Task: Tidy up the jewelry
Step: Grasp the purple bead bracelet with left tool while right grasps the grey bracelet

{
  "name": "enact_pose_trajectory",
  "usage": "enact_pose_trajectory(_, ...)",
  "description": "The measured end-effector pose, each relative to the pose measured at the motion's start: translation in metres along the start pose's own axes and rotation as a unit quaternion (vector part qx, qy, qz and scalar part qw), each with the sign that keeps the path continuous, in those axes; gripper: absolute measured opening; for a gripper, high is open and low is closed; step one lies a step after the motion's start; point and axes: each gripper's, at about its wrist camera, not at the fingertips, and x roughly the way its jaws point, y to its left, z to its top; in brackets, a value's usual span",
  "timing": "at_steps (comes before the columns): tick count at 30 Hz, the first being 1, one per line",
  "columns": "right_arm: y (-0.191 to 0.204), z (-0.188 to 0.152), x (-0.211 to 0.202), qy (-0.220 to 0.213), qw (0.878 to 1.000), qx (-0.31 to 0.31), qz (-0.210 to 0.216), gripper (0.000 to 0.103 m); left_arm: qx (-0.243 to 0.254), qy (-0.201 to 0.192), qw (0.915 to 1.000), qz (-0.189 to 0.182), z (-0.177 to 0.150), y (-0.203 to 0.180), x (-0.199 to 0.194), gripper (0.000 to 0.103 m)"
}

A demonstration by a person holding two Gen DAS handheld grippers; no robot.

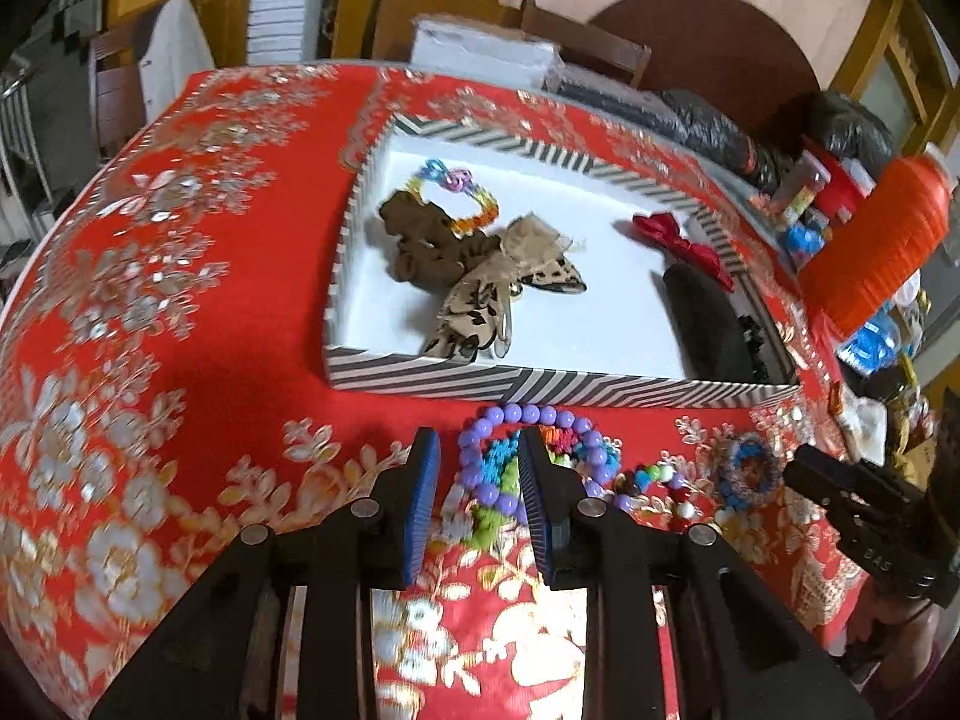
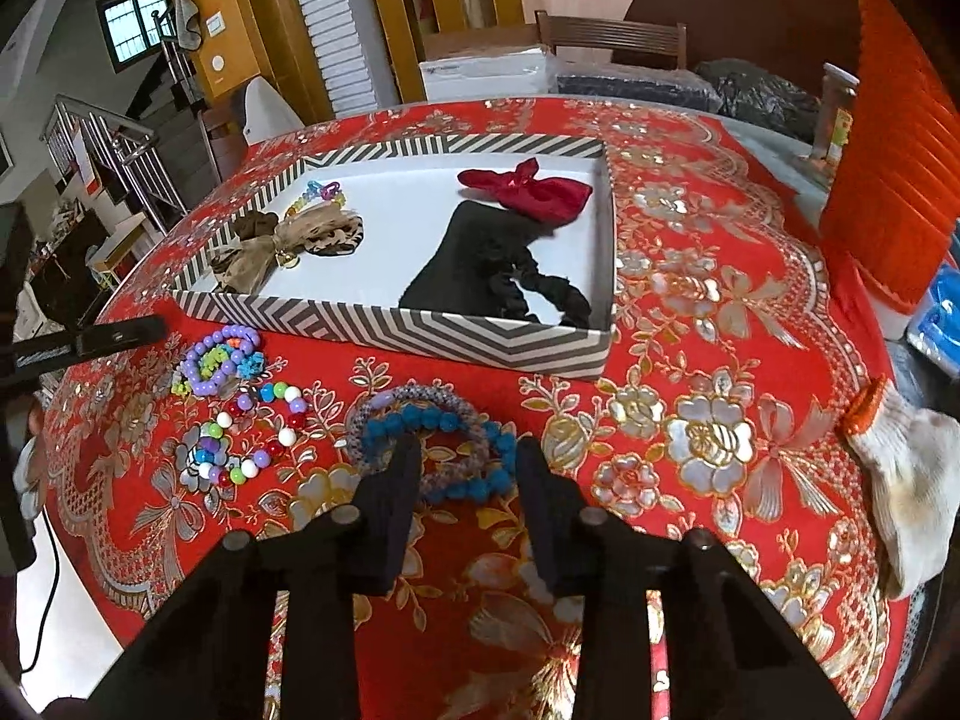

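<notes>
Five pieces already lie in the striped box (image 2: pixel 384 330), so I judge the sorting about half done. From left to right in it I see a rainbow chain bracelet (image 2: pixel 318 195), a brown scrunchie (image 2: pixel 252 227), a tan patterned bow (image 2: pixel 312 240), a black fabric piece (image 2: pixel 480 264) and a red bow (image 2: pixel 528 189).

Three bracelets wait on the red tablecloth (image 2: pixel 720 360) in front of the box: a purple bead bracelet (image 2: pixel 219 360), then a mixed-colour bead bracelet (image 2: pixel 252 438), then a blue pom-pom bracelet (image 2: pixel 438 450).

My left gripper (image 1: pixel 477 462) is open over the purple one, gripping nothing. My right gripper (image 2: pixel 468 468) is open around the blue one.

Motion blur smears the left view, and I cannot tell whether either gripper touches its beads.
</notes>
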Motion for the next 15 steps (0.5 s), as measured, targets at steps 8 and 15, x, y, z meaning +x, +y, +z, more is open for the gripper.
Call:
enact_pose_trajectory(8, 0.001, 0.008, 0.021, 0.020, 1.000, -0.017, -0.003, 0.018, 0.017, 0.030, 0.9993, 0.011, 0.008, 0.001, 0.028, 0.021)
enact_pose_trajectory(15, 0.003, 0.011, 0.017, 0.006, 1.000, -0.009, 0.013, 0.006, 0.034, 0.028, 0.9990, 0.009, 0.007, -0.003, 0.032, 0.005)
